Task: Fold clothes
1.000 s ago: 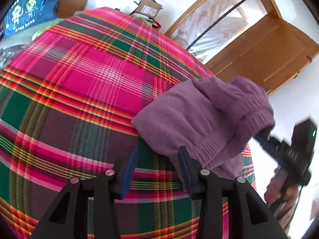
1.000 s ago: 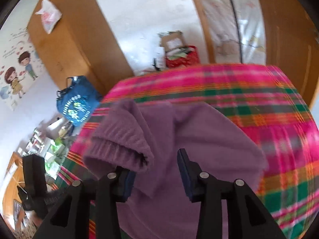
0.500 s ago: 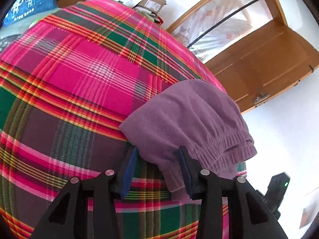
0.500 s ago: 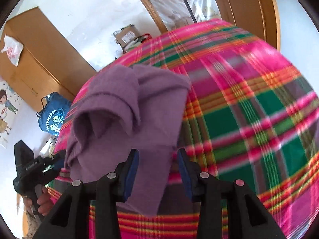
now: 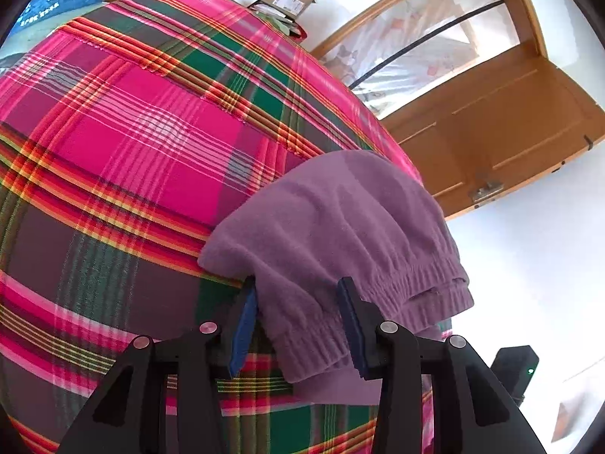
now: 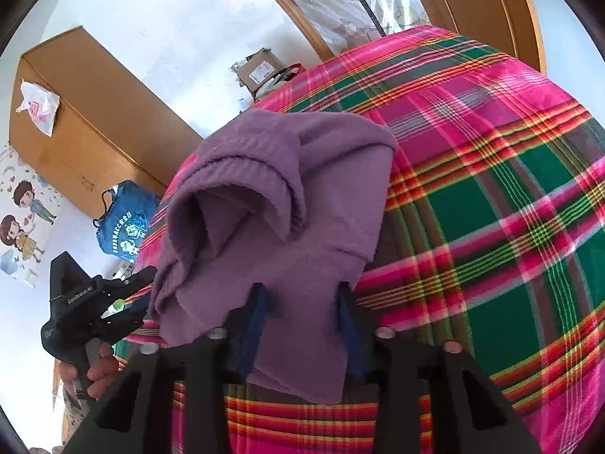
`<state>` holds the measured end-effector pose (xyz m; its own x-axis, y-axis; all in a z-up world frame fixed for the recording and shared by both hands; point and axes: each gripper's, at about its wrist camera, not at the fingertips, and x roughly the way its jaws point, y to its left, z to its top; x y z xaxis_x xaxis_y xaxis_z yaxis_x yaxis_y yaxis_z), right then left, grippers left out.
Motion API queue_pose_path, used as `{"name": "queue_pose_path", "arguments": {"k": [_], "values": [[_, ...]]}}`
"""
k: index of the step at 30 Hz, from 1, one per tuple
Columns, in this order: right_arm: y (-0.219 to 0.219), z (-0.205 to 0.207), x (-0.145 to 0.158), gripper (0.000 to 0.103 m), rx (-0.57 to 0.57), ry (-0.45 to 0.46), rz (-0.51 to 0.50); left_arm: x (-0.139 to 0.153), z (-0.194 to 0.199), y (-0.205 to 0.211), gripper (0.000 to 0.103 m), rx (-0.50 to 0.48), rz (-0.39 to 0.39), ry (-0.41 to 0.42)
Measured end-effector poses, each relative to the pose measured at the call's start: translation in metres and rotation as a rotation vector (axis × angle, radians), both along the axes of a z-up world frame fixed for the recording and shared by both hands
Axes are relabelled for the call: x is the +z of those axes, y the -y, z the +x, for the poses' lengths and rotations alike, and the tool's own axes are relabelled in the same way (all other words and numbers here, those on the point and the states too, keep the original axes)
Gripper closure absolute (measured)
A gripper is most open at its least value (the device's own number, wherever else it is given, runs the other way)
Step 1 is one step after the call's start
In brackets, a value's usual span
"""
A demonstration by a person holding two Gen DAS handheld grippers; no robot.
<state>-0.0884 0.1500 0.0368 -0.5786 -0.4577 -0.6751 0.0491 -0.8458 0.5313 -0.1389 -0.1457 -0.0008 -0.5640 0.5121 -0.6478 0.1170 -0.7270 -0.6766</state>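
Note:
A purple knit garment [image 5: 340, 227] lies bunched on the plaid bedspread [image 5: 132, 151], ribbed hem toward me. My left gripper [image 5: 298, 302] stands open at its near corner, with the hem's edge lying between the fingers and not pinched. In the right wrist view the same garment [image 6: 283, 208] shows a rolled cuff on top, and a loose flap hangs toward me. My right gripper [image 6: 300, 302] has that flap between its fingers; its jaws are closing and the flap still lies slack. The left gripper [image 6: 143, 295] shows at the garment's far-left side, held in a hand.
The plaid bedspread [image 6: 491, 189] stretches wide to the right of the garment. A wooden door [image 5: 510, 132] stands beyond the bed, with a cardboard box [image 6: 261, 70] on the floor behind it. A wooden cabinet [image 6: 87, 113] and a blue bag [image 6: 124, 223] are at the left.
The raised fold of the garment has come down flat. My right gripper dropped, rolled and came to the near flap, its jaws narrowing. The left gripper edged in around the hem.

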Motion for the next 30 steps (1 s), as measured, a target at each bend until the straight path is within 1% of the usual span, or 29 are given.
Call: {"name": "queue_pose_path", "arguments": {"k": [1,3,8,12,19,21,23,25,27,30], "values": [[0.000,0.002,0.002,0.085,-0.001,-0.009,0.003,0.001,0.000,-0.002,0.059,-0.003,0.000,-0.001],[-0.003,0.006,0.006,0.091,-0.005,-0.029,-0.017,0.002,0.000,-0.005,0.059,-0.008,0.000,-0.002],[-0.007,0.018,0.029,0.093,-0.014,-0.109,-0.003,0.007,0.004,-0.012,0.059,-0.019,0.009,-0.005],[-0.016,0.016,0.042,0.093,-0.025,-0.142,0.001,0.013,0.010,-0.018,0.059,-0.039,0.016,-0.014],[-0.038,0.023,0.066,0.093,-0.106,-0.200,0.018,0.026,0.018,-0.043,0.059,-0.106,0.044,-0.038],[-0.052,0.028,0.076,0.093,-0.143,-0.225,0.044,0.027,0.020,-0.052,0.059,-0.129,0.055,-0.043],[-0.061,0.028,0.081,0.093,-0.163,-0.230,0.071,0.027,0.021,-0.062,0.059,-0.154,0.058,-0.038],[-0.073,0.031,0.083,0.093,-0.201,-0.229,0.124,0.024,0.023,-0.072,0.059,-0.183,0.055,-0.028],[-0.078,0.031,0.083,0.093,-0.241,-0.226,0.189,0.024,0.021,-0.085,0.059,-0.207,0.034,-0.024],[-0.086,0.027,0.071,0.093,-0.279,-0.191,0.226,0.026,0.023,-0.097,0.059,-0.239,-0.010,-0.038]]}}
